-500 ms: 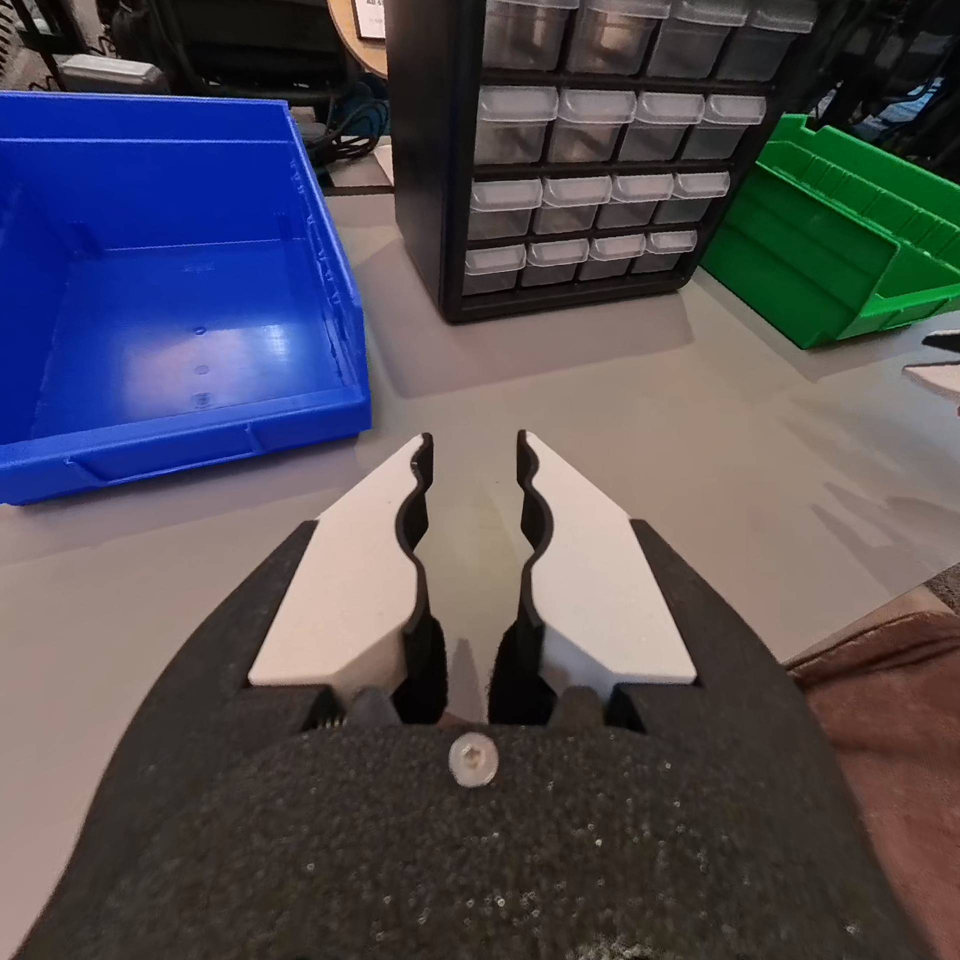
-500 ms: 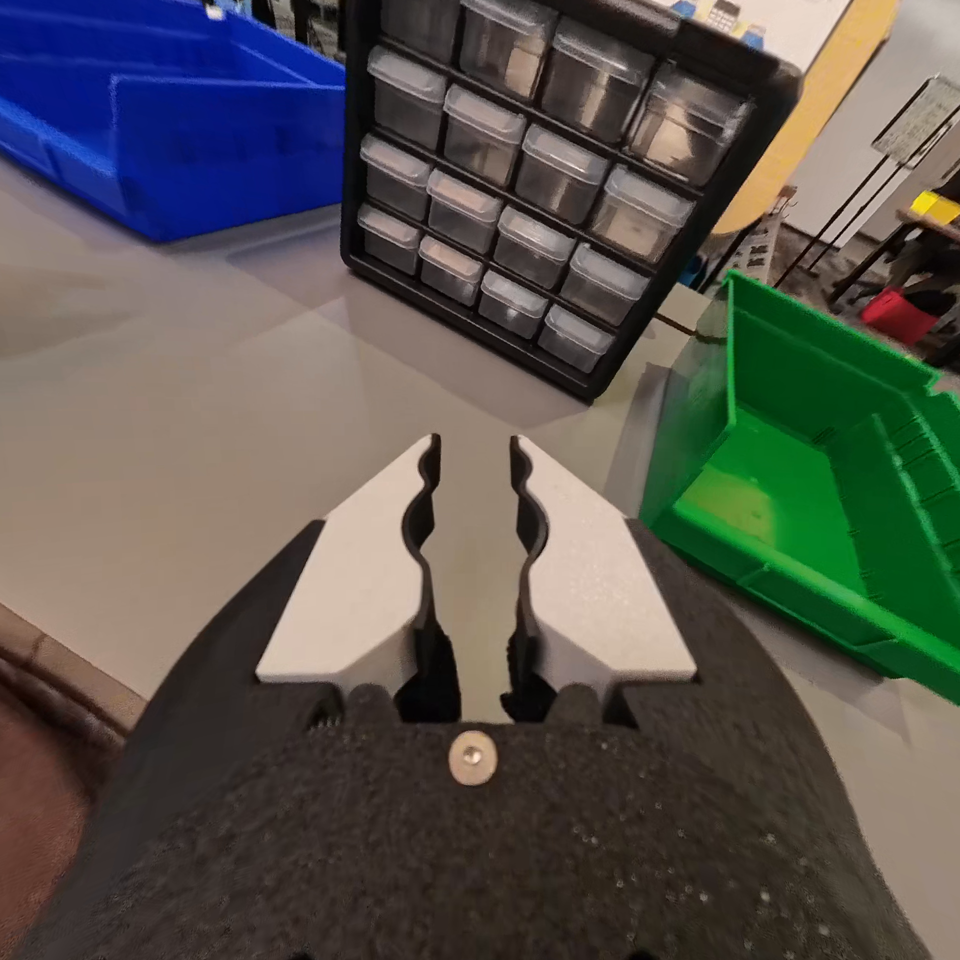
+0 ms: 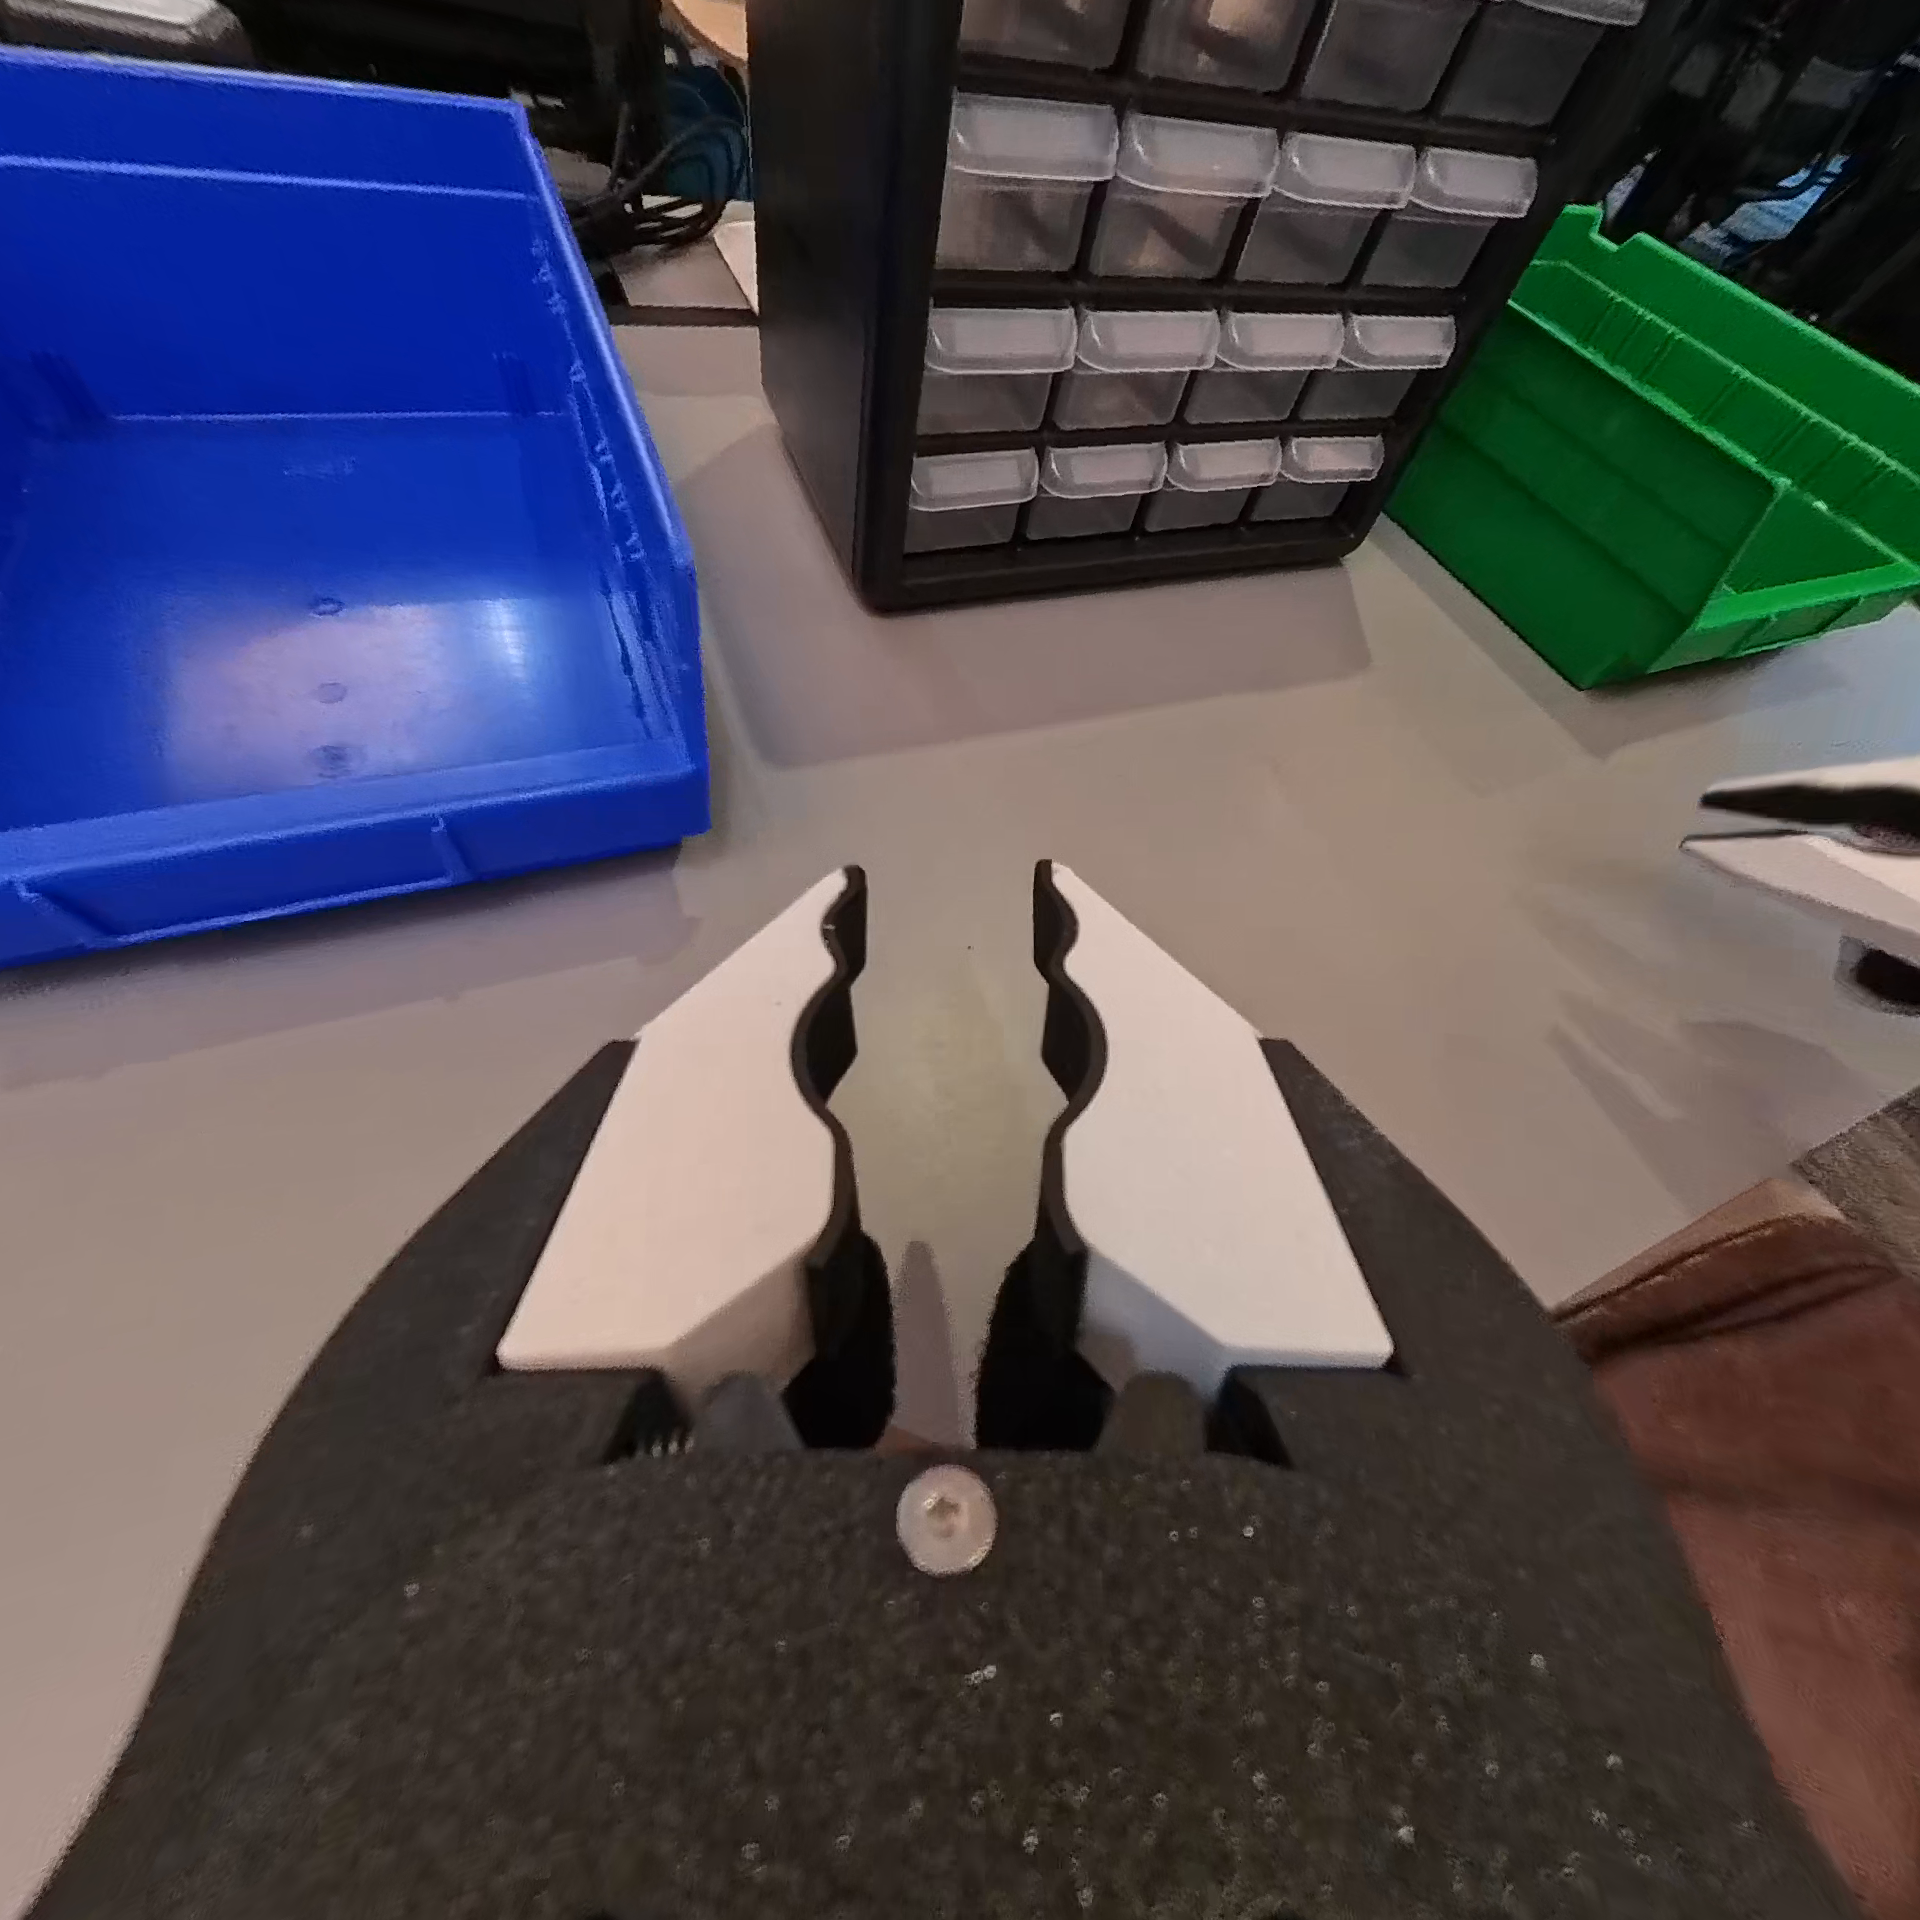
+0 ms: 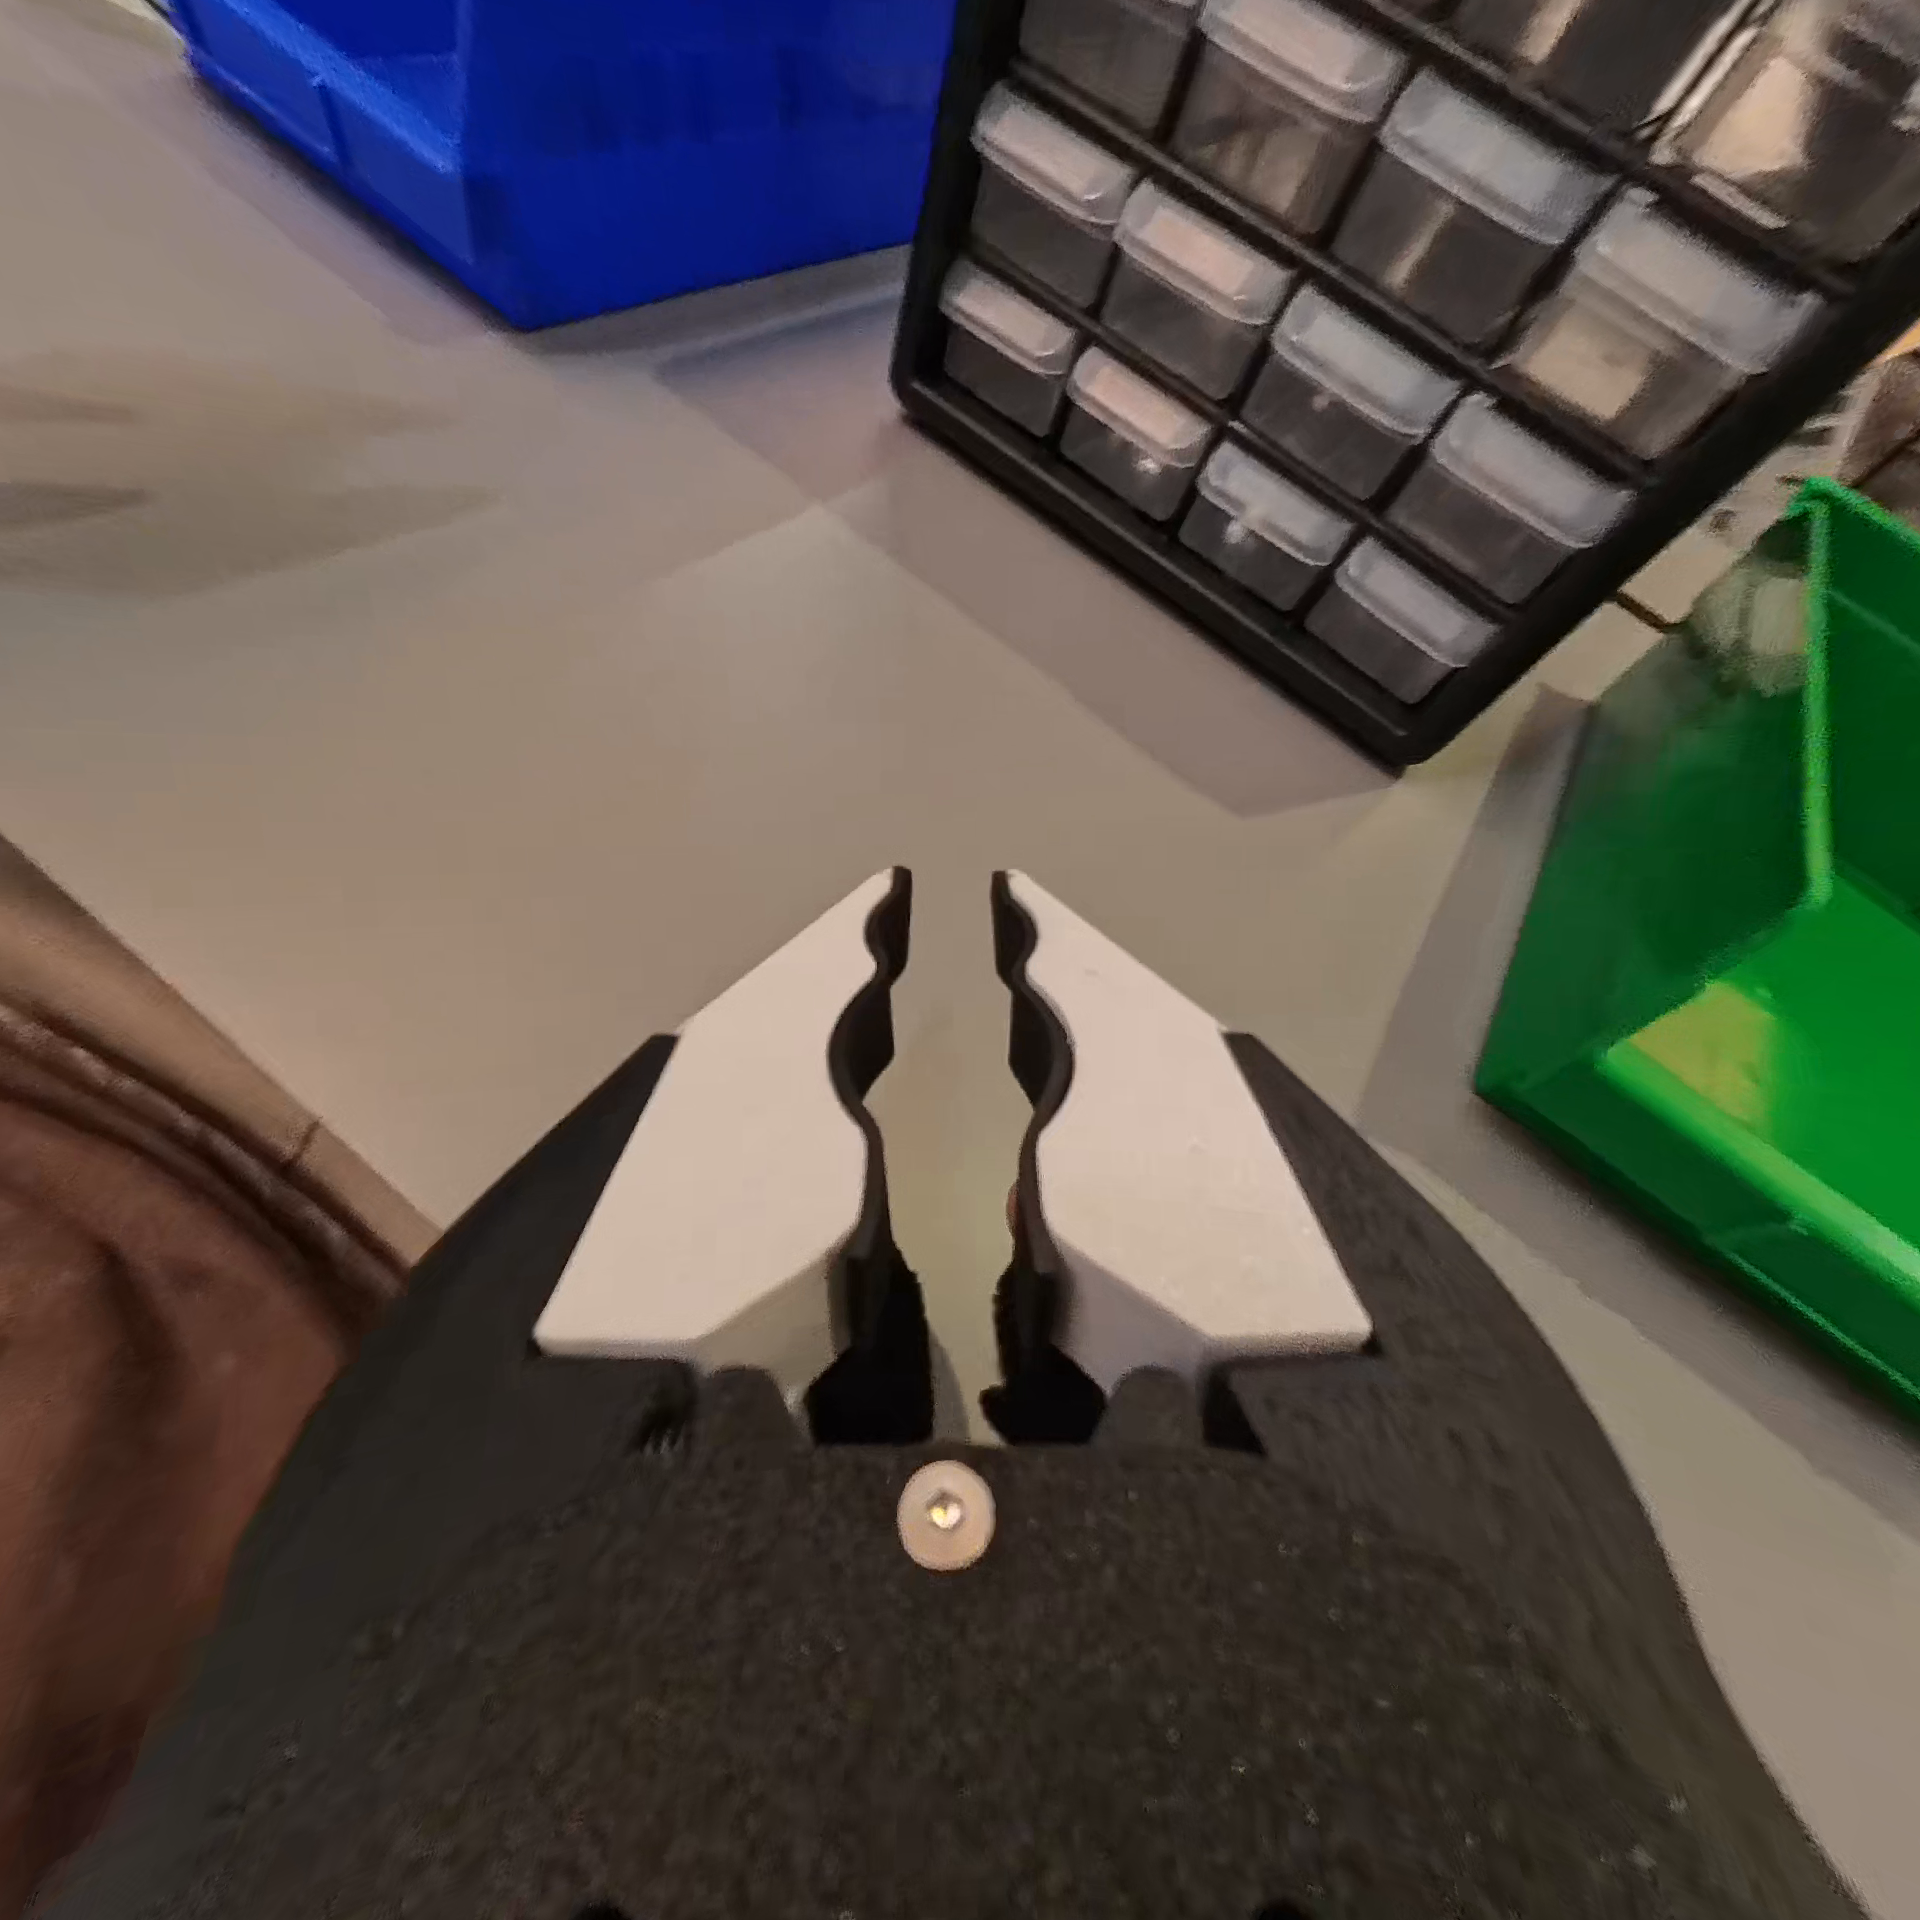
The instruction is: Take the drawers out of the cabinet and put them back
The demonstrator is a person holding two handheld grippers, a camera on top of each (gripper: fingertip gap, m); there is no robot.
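Cabinet (image 3: 1174, 312) upright on table (image 3: 1039, 790), long axis vertical, drawers (image 3: 1143, 353) facing both grippers. Left gripper (image 3: 948, 883) and right gripper (image 4: 951, 883): fingers apart, empty.

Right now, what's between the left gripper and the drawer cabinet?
Only bare grey table lies between the open left gripper and the cabinet, as the left wrist view shows.

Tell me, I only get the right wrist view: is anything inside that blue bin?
Observer: The left wrist view looks down into the blue bin, and nothing lies in it.
Operator: What is the other claw doing?
Observer: The left claw is open and holds nothing, above the table.
Operator: Can that camera see my claw?
Observer: Yes, the right claw pokes in at its right edge.
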